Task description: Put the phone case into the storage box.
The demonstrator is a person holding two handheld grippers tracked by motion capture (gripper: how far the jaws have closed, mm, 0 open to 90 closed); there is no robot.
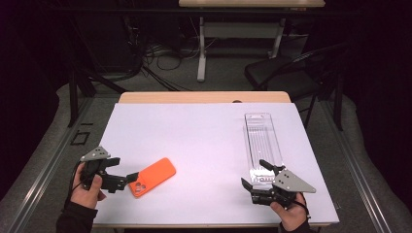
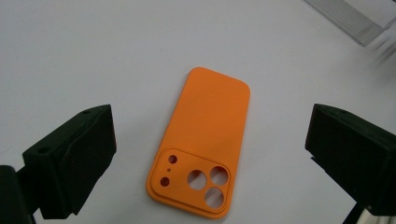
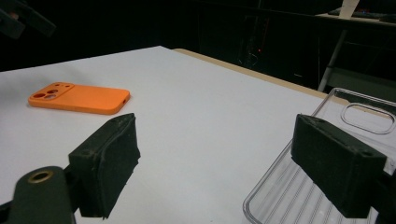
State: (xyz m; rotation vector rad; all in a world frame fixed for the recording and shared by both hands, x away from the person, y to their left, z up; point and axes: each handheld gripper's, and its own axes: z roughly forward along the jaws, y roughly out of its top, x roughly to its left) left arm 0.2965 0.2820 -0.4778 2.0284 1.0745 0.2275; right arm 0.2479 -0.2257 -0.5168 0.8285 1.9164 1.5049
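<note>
An orange phone case (image 1: pixel 153 177) lies camera-side up on the white table cover (image 1: pixel 204 141), at the front left. My left gripper (image 1: pixel 122 169) is open just left of it, and its jaws flank the case's camera end without touching it. In the left gripper view the orange phone case (image 2: pixel 208 126) lies flat below my left gripper (image 2: pixel 210 112). A clear plastic tray (image 1: pixel 262 141) lies lengthwise at the right. My right gripper (image 1: pixel 255 174) stands open at its near end, holding nothing. In the right gripper view, my right gripper (image 3: pixel 215 128) has the clear plastic tray (image 3: pixel 280 196) beside its right jaw and the orange phone case (image 3: pixel 79 98) far left.
The table's wooden back edge (image 1: pixel 204 97) shows beyond the cover. On the floor behind stand a black chair (image 1: pixel 286 73) at the right, a second table's white legs (image 1: pixel 201 53) and loose cables (image 1: pixel 160 63). A black frame rail (image 1: pixel 43 170) runs along the left.
</note>
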